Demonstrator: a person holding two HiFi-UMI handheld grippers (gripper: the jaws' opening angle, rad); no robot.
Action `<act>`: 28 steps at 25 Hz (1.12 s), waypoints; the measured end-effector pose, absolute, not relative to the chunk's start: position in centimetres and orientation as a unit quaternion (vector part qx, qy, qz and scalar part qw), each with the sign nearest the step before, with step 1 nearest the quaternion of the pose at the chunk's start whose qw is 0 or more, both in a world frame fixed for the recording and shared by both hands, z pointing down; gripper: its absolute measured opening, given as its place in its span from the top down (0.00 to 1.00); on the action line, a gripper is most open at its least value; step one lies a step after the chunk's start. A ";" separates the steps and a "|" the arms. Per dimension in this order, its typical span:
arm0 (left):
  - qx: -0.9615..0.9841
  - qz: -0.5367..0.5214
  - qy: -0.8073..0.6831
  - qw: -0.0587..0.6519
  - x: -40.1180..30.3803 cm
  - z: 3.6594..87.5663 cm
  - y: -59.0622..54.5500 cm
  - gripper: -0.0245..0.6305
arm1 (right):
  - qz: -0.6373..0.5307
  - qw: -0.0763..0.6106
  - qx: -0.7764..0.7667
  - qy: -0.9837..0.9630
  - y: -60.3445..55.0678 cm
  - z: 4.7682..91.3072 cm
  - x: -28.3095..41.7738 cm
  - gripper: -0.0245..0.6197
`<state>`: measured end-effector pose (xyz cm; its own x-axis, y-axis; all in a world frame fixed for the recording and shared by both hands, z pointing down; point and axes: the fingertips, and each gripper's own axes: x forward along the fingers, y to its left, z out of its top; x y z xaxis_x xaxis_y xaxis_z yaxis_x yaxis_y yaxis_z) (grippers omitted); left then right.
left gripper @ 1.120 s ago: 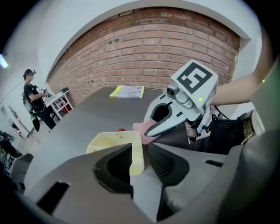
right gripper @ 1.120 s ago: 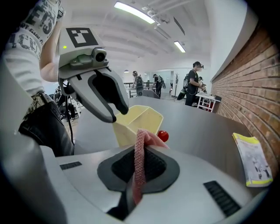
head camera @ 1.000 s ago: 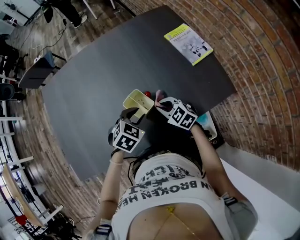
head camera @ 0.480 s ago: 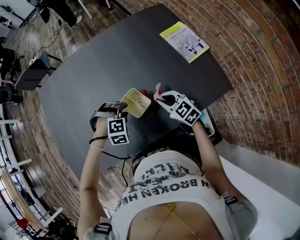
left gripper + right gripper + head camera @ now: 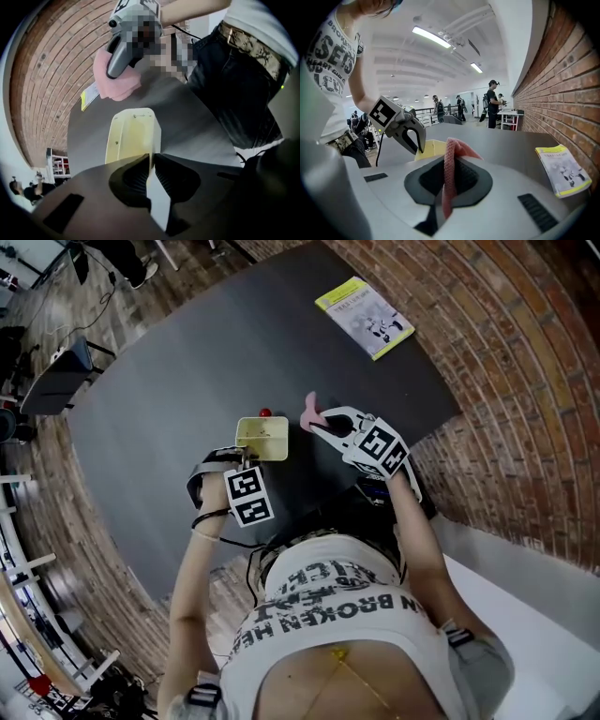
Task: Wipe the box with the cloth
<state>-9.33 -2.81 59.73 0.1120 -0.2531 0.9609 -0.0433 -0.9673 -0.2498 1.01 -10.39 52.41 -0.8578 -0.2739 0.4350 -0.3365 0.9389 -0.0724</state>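
Left gripper view shows your left gripper (image 5: 150, 158), jaws just closed narrow, pinching a wall of the pale yellow plastic box (image 5: 131, 136) near the tabletop's (image 5: 169, 381) near edge, likely steadying it. Your right gripper (image 5: 451, 163) clamps the pink knitted cloth (image 5: 449, 180) just beside, poised to wipe.

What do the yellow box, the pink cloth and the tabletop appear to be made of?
Box: probably moulded plastic, pale yellow, smooth with a soft sheen and thin rounded walls. Cloth: knitted or woven fabric, pink, matte; its ribbed weave shows. Table: dark, matte, even surface, perhaps laminate; unclear.
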 end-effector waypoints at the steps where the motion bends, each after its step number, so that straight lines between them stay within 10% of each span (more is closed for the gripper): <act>1: -0.749 -0.650 0.110 0.060 -9.0 59.7 -2.5 0.90 | 0.071 0.215 0.156 -0.961 -10.4 52.4 1.0 0.94; 28: -0.832 -0.532 0.131 -0.089 -8.4 60.0 -2.0 0.94 | -0.038 0.384 -0.007 -0.922 -12.3 61.7 -6.4 0.94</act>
